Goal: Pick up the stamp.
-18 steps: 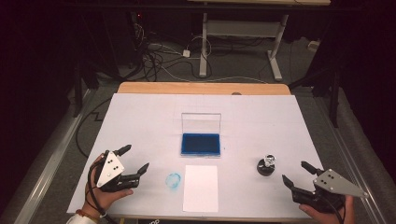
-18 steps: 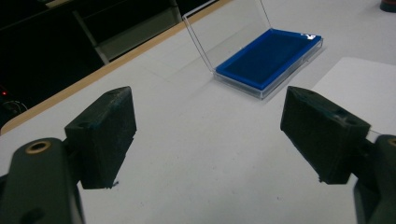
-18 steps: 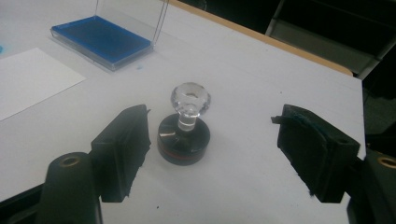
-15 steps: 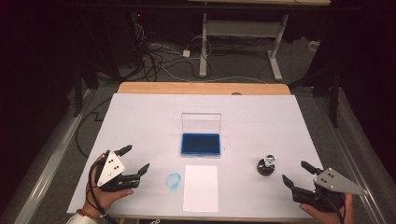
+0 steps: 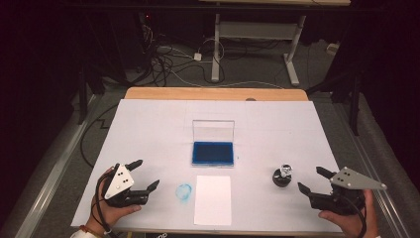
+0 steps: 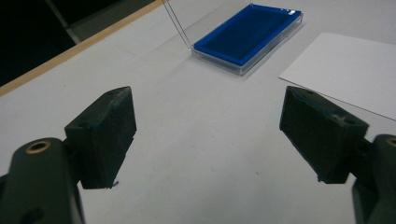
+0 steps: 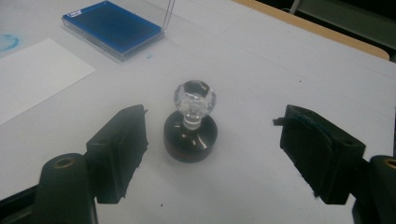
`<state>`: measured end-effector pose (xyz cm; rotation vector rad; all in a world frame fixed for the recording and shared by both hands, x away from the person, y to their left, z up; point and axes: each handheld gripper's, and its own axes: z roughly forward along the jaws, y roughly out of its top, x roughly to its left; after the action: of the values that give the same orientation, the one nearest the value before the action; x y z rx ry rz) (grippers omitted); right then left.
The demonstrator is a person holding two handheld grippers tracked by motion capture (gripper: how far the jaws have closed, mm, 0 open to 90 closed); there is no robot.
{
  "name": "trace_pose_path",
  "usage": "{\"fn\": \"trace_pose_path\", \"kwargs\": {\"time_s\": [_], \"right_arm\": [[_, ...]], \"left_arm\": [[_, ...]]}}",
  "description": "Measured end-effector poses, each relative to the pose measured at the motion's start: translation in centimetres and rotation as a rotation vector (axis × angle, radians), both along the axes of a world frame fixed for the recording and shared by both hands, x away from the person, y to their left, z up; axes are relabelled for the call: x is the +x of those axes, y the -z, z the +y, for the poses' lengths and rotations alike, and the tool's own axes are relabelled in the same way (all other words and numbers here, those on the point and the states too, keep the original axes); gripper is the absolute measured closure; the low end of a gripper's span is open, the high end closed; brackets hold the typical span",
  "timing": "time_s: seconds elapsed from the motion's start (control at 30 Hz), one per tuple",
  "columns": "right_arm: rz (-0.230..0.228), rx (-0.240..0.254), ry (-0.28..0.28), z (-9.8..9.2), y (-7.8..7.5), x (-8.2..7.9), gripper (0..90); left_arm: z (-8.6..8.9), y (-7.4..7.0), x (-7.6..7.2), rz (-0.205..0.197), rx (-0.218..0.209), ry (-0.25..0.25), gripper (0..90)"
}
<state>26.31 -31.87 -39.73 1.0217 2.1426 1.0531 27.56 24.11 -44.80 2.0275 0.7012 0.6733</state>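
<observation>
Between the earlier high views and this one we find no shift: both grippers rest at the near table corners and the stamp stands where it stood. We see the left gripper (image 5: pixel 147 174) at the near left of the white table (image 5: pixel 148 129), jaws wide apart and empty. We see the right gripper (image 5: pixel 312 180) at the near right, jaws likewise spread with nothing between the pads. The stamp (image 5: pixel 282 176) stands near the right gripper, apart from it, to the right of the white paper sheet (image 5: pixel 213 199). Its long axis is upright: dark round base on the table, clear faceted knob on top. The right gripper view shows the stamp (image 7: pixel 191 123) ahead of the open jaws, and resolves the knob facets that the high view blurs. The left gripper view shows the open blue ink pad (image 6: pixel 247 35) with its clear lid raised. The high view adds a blue smudge (image 5: pixel 184 191) left of the sheet
</observation>
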Motion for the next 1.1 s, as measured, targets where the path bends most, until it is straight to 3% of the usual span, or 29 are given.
{"fn": "trace_pose_path", "kwargs": {"time_s": [0.2,0.4,0.47,0.83,1.1], "right_arm": [[0.078,-0.040,-0.031,1.1,-1.1,1.5,24.1],[0.105,-0.048,-0.044,2.0,-1.6,3.1,27.7],[0.145,-0.037,-0.054,2.5,-1.6,4.1,26.6],[0.285,-0.122,-0.055,4.1,-0.3,6.2,28.2],[0.307,-0.148,-0.060,4.6,0.3,7.3,41.7]], "left_arm": [[0.0,-0.1,-0.1,0.001,-0.002,0.003,18.1],[-0.3,0.2,0.3,0.032,0.008,0.022,19.2],[-0.5,0.3,0.3,0.034,0.018,0.028,19.4],[-0.8,0.7,0.8,0.061,0.039,0.017,19.3],[-0.7,0.7,1.0,0.054,0.042,0.022,19.3]]}}
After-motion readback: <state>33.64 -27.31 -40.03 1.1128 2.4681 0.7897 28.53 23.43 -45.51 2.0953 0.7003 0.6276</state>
